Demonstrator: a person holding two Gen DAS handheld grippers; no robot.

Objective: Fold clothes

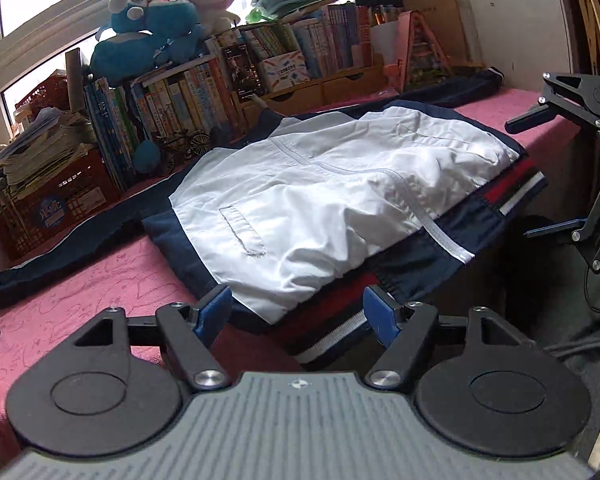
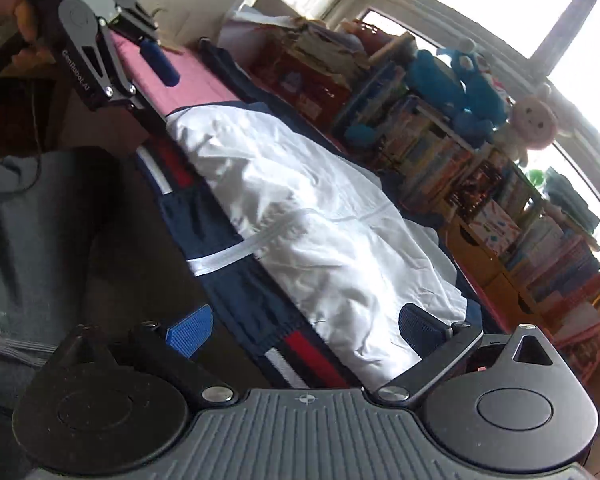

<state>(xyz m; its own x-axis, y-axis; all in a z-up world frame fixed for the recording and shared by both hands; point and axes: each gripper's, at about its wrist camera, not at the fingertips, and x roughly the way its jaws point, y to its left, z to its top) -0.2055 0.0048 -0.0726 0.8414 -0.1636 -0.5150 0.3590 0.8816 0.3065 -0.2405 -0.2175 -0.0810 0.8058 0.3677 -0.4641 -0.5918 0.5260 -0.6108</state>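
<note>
A white and navy jacket point(image 1: 340, 184) with a red and white striped hem lies spread on the pink tablecloth point(image 1: 80, 292), its hem hanging over the near edge. My left gripper point(image 1: 298, 314) is open just in front of the jacket's near corner; the hem shows between its blue pads point(image 1: 216, 312), which do not press on it. In the right wrist view the jacket point(image 2: 300, 208) runs away along the table edge. My right gripper point(image 2: 302, 326) is wide open at the opposite hem corner, with cloth between its fingers but not pinched. Each gripper also shows in the other's view: right gripper point(image 1: 540, 174), left gripper point(image 2: 148, 36).
Along the far side stand rows of books point(image 1: 188, 100), an orange crate point(image 1: 56, 200) stacked with papers, wooden drawers point(image 1: 300, 92) and plush toys point(image 1: 152, 36) below a window. A hand point(image 2: 24, 20) holds the left gripper. Grey fabric point(image 2: 40, 220) lies below the table edge.
</note>
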